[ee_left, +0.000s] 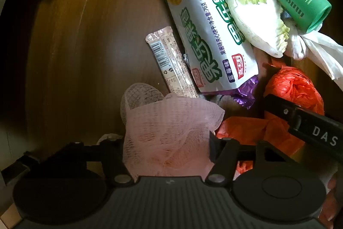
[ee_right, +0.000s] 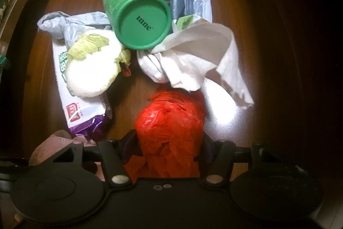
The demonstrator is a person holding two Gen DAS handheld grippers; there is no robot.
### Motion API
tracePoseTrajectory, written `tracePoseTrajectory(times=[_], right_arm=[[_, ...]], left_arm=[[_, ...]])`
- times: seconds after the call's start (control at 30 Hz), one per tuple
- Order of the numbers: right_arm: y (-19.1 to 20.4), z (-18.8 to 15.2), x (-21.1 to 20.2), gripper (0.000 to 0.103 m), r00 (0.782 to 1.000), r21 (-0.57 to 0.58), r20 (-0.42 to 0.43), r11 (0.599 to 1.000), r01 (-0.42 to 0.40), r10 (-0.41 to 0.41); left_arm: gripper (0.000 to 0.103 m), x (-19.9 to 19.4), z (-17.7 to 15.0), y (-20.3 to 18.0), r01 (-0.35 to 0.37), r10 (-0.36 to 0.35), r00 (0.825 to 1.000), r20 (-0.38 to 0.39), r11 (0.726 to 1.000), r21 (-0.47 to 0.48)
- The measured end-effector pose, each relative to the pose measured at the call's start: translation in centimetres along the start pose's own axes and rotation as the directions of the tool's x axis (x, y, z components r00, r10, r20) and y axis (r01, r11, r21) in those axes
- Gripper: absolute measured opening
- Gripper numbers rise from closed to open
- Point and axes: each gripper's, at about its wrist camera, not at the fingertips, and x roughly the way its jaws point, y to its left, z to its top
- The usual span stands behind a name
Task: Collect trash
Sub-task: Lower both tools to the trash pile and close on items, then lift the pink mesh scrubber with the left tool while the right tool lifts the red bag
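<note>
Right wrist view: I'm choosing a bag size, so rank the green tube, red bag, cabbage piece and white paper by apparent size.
1. white paper
2. red bag, though nearness inflates it
3. green tube and cabbage piece, alike

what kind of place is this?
Likely a home room: dark wood-grain floor strewn with household trash, such as a biscuit packet, cabbage piece and green tube. The exact room is unclear.

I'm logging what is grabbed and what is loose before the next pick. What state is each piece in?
left gripper: shut on pink foam net
right gripper: shut on red plastic bag
green tube: lying on the pile, capped
cabbage leaf: loose, on biscuit packet
white tissue: crumpled, loose
</note>
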Motion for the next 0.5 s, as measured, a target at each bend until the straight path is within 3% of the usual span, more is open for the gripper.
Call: tracePoseTrajectory(times=[0.17, 0.33, 0.5], right_arm=[[0.4, -0.3, -2.6, 0.057, 1.000, -0.014, 0.009, 1.000, -0.016, 0.016], [0.7, -1.1, -5.7, 0.057, 0.999, -0.021, 0.032, 1.000, 0.001, 0.000], [2.0, -2.3, -11.4, 0.057, 0.997, -0.056, 0.076, 0.998, 0.004, 0.001]], left_arm=[[0.037, -1.4, -0.2, -0.1, 0.026, -0.026, 1.000, 0.000, 1.000, -0.016], [0.033, -3.9, -1.5, -0.6, 0.052, -0.053, 0.998, 0.023, 0.999, 0.011], [0.033, -9.4, -3.5, -1.1, 0.040, -0.044, 0.997, 0.059, 0.996, 0.075]])
